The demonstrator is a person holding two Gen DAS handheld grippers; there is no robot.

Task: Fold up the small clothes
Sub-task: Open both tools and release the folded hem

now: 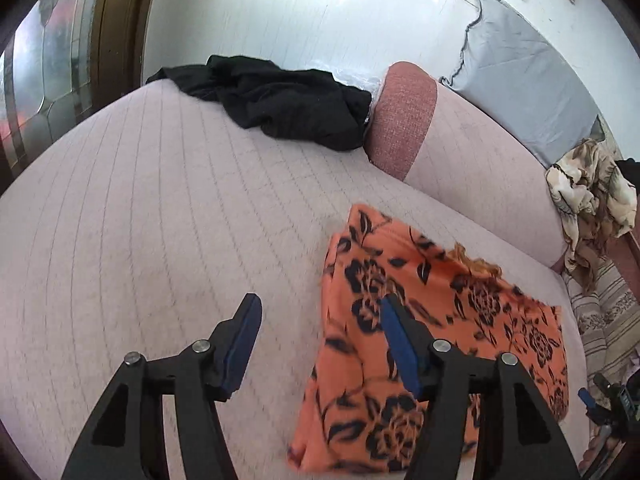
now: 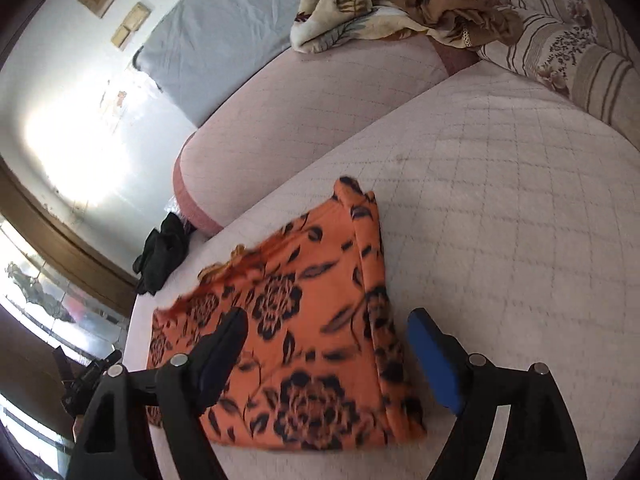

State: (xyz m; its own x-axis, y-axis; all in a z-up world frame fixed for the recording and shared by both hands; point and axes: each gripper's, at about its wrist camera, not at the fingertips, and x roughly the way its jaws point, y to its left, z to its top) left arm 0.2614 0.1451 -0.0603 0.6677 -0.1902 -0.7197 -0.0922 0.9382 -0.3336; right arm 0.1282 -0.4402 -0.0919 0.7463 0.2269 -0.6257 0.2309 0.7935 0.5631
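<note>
Pink sofa point(image 1: 140, 208), one orange garment point(image 1: 432, 320), one black point(image 1: 280, 100)

An orange garment point(image 1: 432, 320) printed with dark, near-black flowers and leaves is seen on a pale pink quilted cover point(image 1: 140, 240) marked with a faint grid of stitching. A plain black garment point(image 1: 276, 100) is seen on the same cover. The bolster point(image 1: 404, 120) is capped in a darker brick pink (its body matches the cover). A grey cloth point(image 1: 520, 80) is shown against the whitish wall. A cream and brown leaf-patterned blanket point(image 2: 372, 8) and a beige striped, flowered cushion point(image 2: 568, 40) are visible. The black gripper fingers carry blue pads point(image 1: 240, 344).
</note>
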